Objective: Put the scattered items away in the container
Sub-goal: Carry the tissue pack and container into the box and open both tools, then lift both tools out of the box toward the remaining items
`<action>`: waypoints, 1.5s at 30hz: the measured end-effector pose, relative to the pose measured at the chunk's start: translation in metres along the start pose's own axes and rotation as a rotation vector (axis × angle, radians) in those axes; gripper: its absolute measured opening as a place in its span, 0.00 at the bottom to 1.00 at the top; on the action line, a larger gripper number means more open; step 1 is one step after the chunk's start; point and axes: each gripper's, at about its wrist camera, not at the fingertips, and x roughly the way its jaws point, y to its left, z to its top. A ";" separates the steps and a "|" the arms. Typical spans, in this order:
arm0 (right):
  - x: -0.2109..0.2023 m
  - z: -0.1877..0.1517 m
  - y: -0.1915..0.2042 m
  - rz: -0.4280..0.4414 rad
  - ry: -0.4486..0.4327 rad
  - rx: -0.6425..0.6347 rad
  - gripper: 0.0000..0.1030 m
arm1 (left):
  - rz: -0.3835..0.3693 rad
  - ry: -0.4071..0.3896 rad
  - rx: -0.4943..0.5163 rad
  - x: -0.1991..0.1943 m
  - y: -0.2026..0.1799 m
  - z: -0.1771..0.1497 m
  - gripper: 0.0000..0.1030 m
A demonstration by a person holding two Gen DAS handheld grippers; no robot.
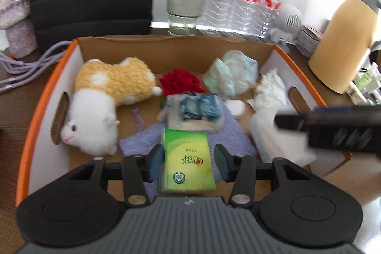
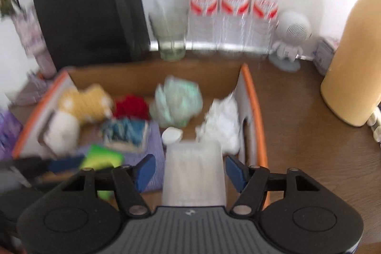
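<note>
left hand-held gripper (image 1: 188, 160): jaws spreading around green tissue packet (image 1: 187, 158), bottom centre, inside orange-rimmed cardboard box (image 1: 42, 108)
right hand-held gripper (image 2: 190, 170): jaws spreading beside translucent white plastic pack (image 2: 194, 173), lower centre, in box

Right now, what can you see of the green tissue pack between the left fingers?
The green tissue pack is a small rectangular soft packet in glossy yellow-green wrap, with printed characters and a round dark emblem near its close end. It lies flat, lengthwise between the left gripper fingers, which stand apart from its sides without clear contact. It rests on a lavender knitted cloth inside the cardboard box, near the front. In the blurred right wrist view it appears only as a green smear.
</note>
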 end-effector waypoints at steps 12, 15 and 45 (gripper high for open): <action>-0.020 0.011 -0.008 0.029 0.016 -0.008 0.64 | -0.037 -0.050 -0.044 -0.042 0.008 0.014 0.73; -0.022 0.012 -0.008 0.040 0.023 -0.001 0.65 | 0.043 -0.069 -0.056 -0.056 0.022 0.019 0.75; -0.113 -0.165 -0.001 0.074 -0.569 -0.083 0.86 | 0.211 -0.507 0.047 -0.135 0.001 -0.154 1.00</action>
